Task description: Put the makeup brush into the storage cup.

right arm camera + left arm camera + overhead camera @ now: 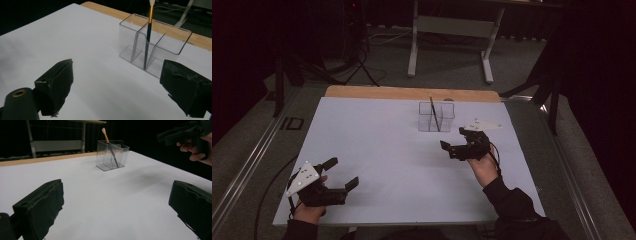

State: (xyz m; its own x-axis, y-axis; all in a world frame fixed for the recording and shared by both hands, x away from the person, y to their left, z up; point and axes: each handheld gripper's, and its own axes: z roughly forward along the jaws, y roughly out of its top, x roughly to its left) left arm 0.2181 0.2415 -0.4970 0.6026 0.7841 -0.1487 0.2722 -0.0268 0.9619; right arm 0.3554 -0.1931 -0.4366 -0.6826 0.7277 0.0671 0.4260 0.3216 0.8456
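Observation:
A clear plastic holder (436, 117) (112, 155) (153, 42) with dividers stands at the far middle of the white table top (382, 150). A thin paintbrush (434, 114) (110, 146) (148, 37) leans upright inside it, tip up. My right gripper (454, 138) (115, 90) hovers open just right of and nearer than the holder, nothing between its jaws. At the near left corner, my left gripper (343, 173) (115, 210) is open and empty, low over the table. In the left gripper view, the right gripper (185, 132) and hand appear at upper right.
The white sheet covers a wooden table whose bare edge (412, 93) shows at the back. Behind it stands a desk frame (452, 35) on grey carpet, with cables (362, 65) at back left. Metal rails (247, 165) run along both sides.

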